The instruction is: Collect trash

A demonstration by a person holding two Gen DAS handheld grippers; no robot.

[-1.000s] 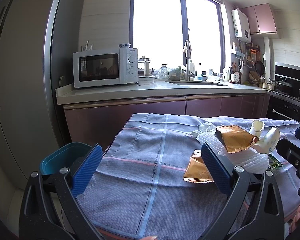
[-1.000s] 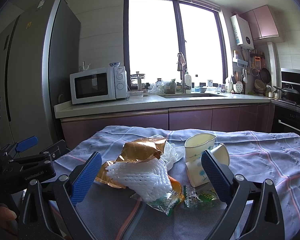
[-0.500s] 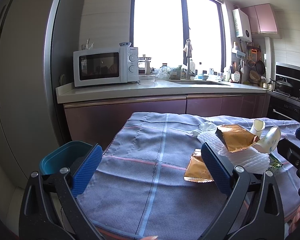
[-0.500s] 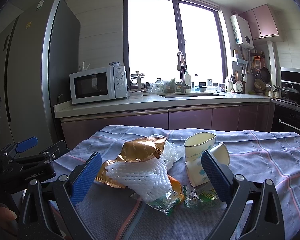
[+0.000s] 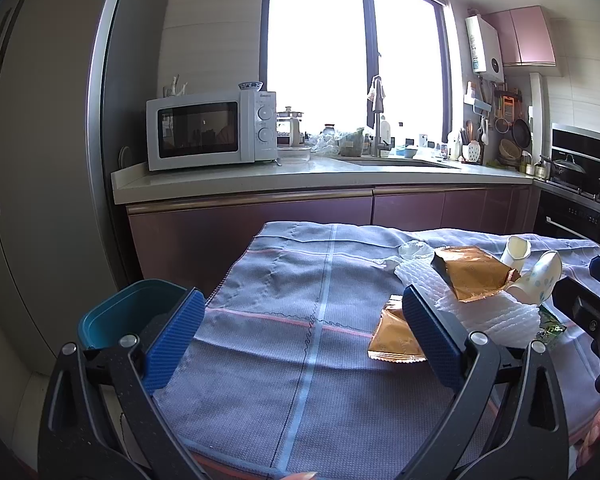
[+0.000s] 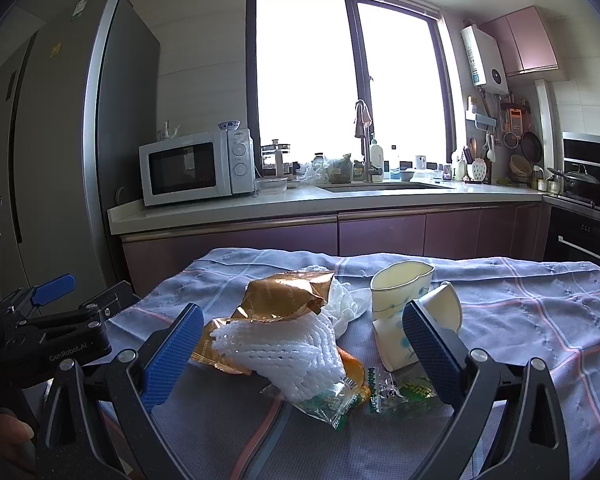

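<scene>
A pile of trash lies on the cloth-covered table (image 6: 540,320): a gold foil wrapper (image 6: 284,296), white foam netting (image 6: 292,352), two crushed paper cups (image 6: 400,280), and clear green-printed wrappers (image 6: 404,392). My right gripper (image 6: 300,344) is open, hovering just in front of the pile with nothing between its pads. In the left wrist view the pile sits to the right: gold wrapper (image 5: 472,276), a second gold packet (image 5: 392,340), netting (image 5: 500,316). My left gripper (image 5: 300,336) is open and empty over bare cloth.
A teal bin (image 5: 128,312) stands beside the table's left edge. A fridge (image 5: 40,160) is at the left. A counter (image 5: 300,180) with a microwave (image 5: 212,132) and sink runs behind the table. The left gripper's body (image 6: 52,340) shows left of the right one.
</scene>
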